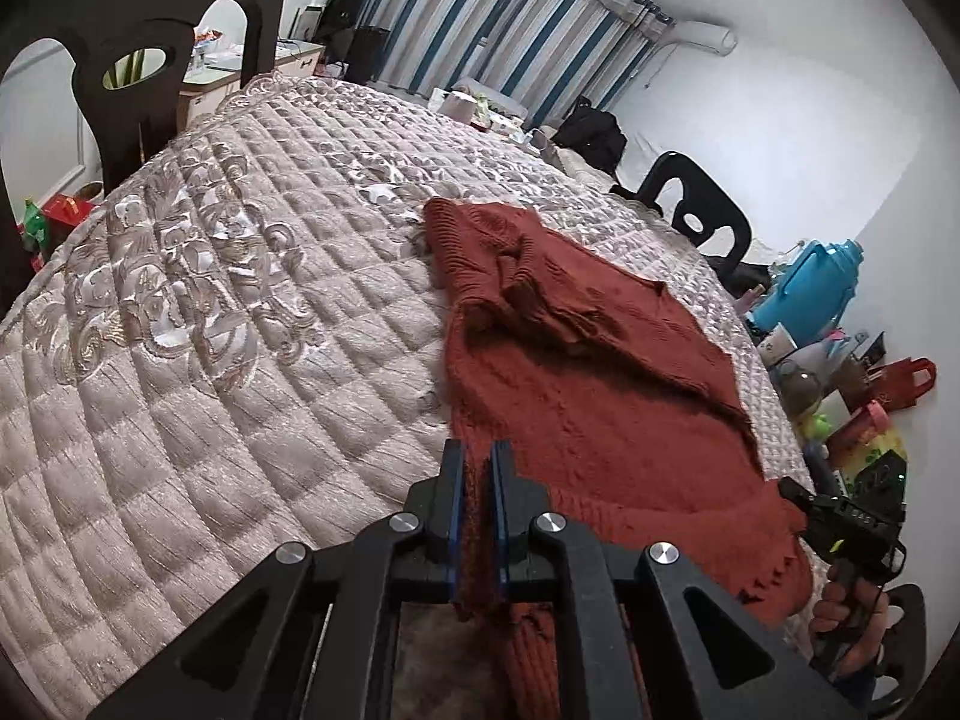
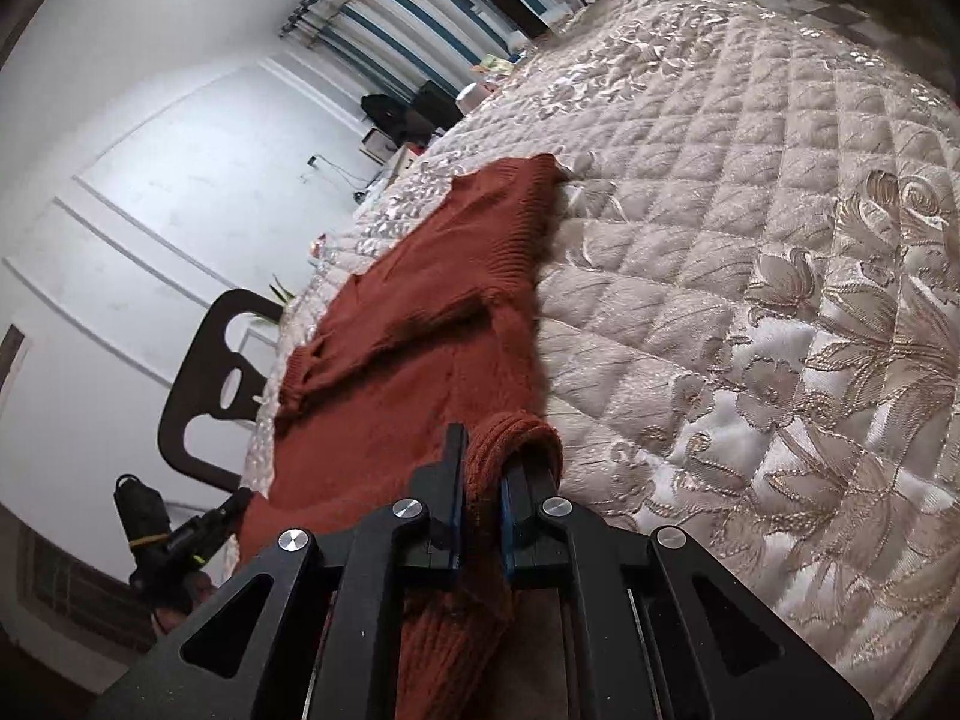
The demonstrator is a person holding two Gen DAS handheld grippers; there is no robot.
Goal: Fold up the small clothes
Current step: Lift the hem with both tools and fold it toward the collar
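Quilt (image 1: 198, 312) fills most of both views under you, pale and stitched in diamonds, with a flower pattern that the right wrist view shows large along the right of the frame. On it lies the sweater (image 1: 576, 372), rust-red knit, spread from the centre of each frame down to the bottom edge; one sleeve is folded across its body. Its ribbed end lies at upper centre in both views.

Your left gripper (image 1: 477, 480) sits at bottom centre of its own view, jaws closed tight on an edge of the sweater, with knit pinched between the blue pads. Your right gripper (image 2: 480, 480) is likewise closed on the sweater, and a ribbed roll of knit bulges over its right finger.

Only the left view shows the clutter at the right edge of the frame: a blue jug (image 1: 804, 282), a red bag (image 1: 906, 378) and cups, too small to tell what is in them. It also catches your right hand (image 1: 852, 618) at lower right, wrapped round the other gripper's handle. The right view alone shows the panelled wall (image 2: 150, 192) at left. A dark chair (image 2: 210, 396) stands beside the quilt there, and striped curtains (image 1: 510, 18) hang at the top of both views.
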